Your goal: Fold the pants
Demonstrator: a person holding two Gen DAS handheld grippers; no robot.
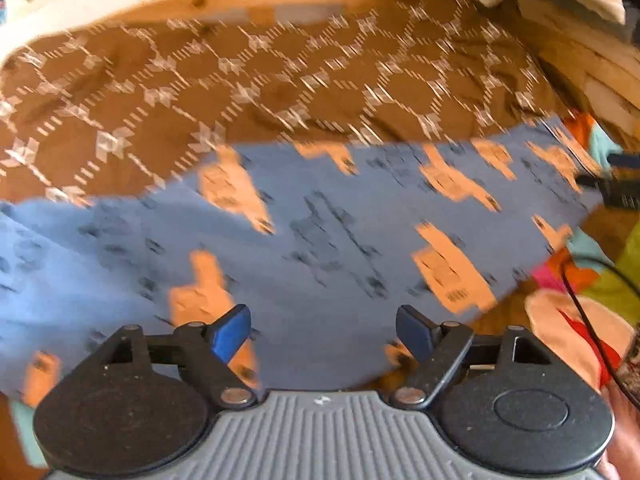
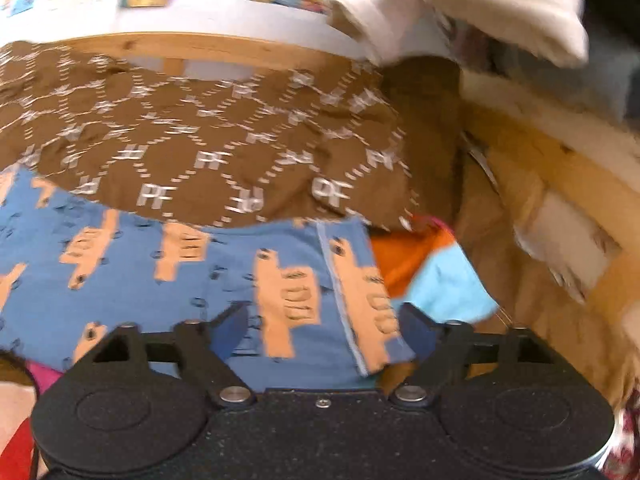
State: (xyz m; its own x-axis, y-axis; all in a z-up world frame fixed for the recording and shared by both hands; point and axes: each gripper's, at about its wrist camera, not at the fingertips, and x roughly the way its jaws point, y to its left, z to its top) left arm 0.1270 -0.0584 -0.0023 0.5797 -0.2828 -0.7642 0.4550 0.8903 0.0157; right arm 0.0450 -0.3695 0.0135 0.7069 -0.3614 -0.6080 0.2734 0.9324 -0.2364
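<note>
The pants (image 1: 304, 240) are blue with orange animal prints and lie spread across a brown patterned bedspread (image 1: 280, 76). My left gripper (image 1: 323, 334) is open and empty, hovering just above the near part of the pants. In the right wrist view the pants (image 2: 180, 272) fill the lower left, with a stitched hem edge (image 2: 340, 288) running toward me. My right gripper (image 2: 325, 330) is open, its blue fingers either side of that hem end, holding nothing. Both views are motion-blurred.
An orange and light-blue cloth (image 2: 432, 276) lies right of the pants, also in the left wrist view (image 1: 592, 136). A wooden bed frame (image 2: 560, 184) runs along the right and back. White pillows (image 2: 460, 4) sit at the far right corner. A black cable (image 1: 592, 312) crosses the right side.
</note>
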